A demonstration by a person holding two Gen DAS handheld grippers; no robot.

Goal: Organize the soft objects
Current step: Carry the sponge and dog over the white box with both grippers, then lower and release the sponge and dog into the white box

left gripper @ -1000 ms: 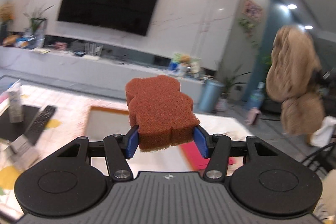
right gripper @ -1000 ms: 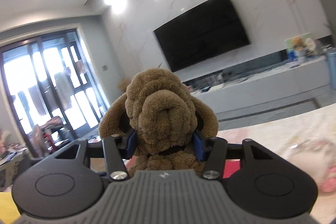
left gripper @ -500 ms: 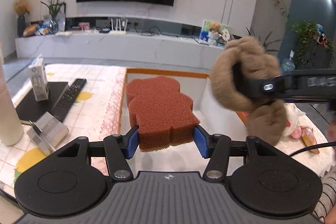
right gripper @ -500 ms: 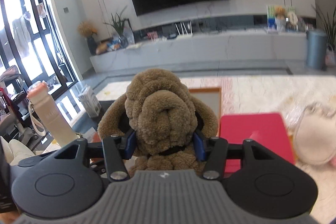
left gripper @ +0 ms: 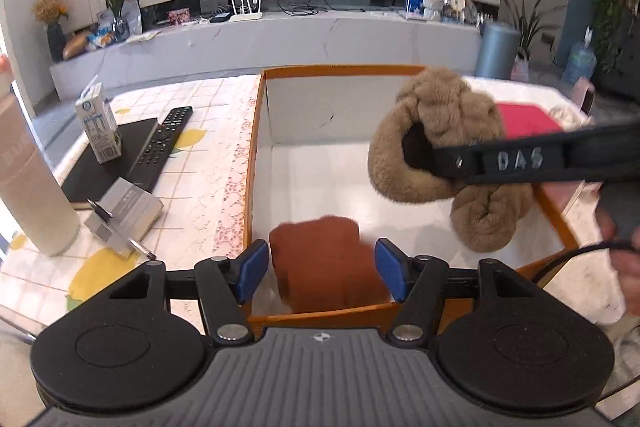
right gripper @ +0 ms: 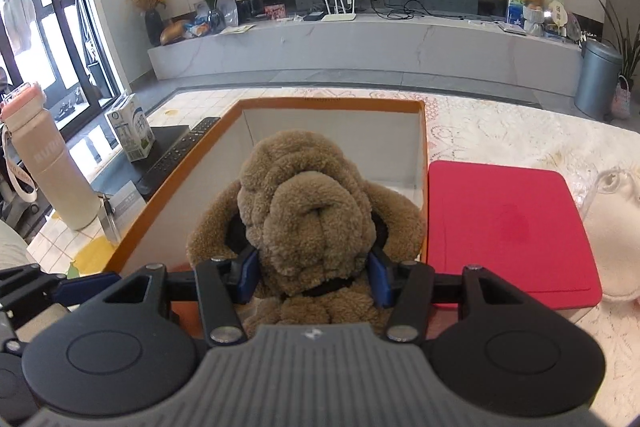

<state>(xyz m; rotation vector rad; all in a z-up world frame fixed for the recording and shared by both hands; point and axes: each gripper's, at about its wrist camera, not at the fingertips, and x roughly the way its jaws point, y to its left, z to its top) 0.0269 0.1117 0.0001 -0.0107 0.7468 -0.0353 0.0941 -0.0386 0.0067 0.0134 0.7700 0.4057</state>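
Gaping left gripper above sponge

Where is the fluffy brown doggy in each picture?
Left wrist view: the plush dog is at the right, clamped in the right gripper above the orange box.
Right wrist view: it fills the centre, between the fingers.
Shared landmark: the milk carton.

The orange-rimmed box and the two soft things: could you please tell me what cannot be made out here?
- Sponge, left wrist view: blurred, so falling or landed is unclear; open left gripper hides its near edge.
- Box floor, right wrist view: hidden behind plush dog in right gripper.
- Bottle: top cut off.
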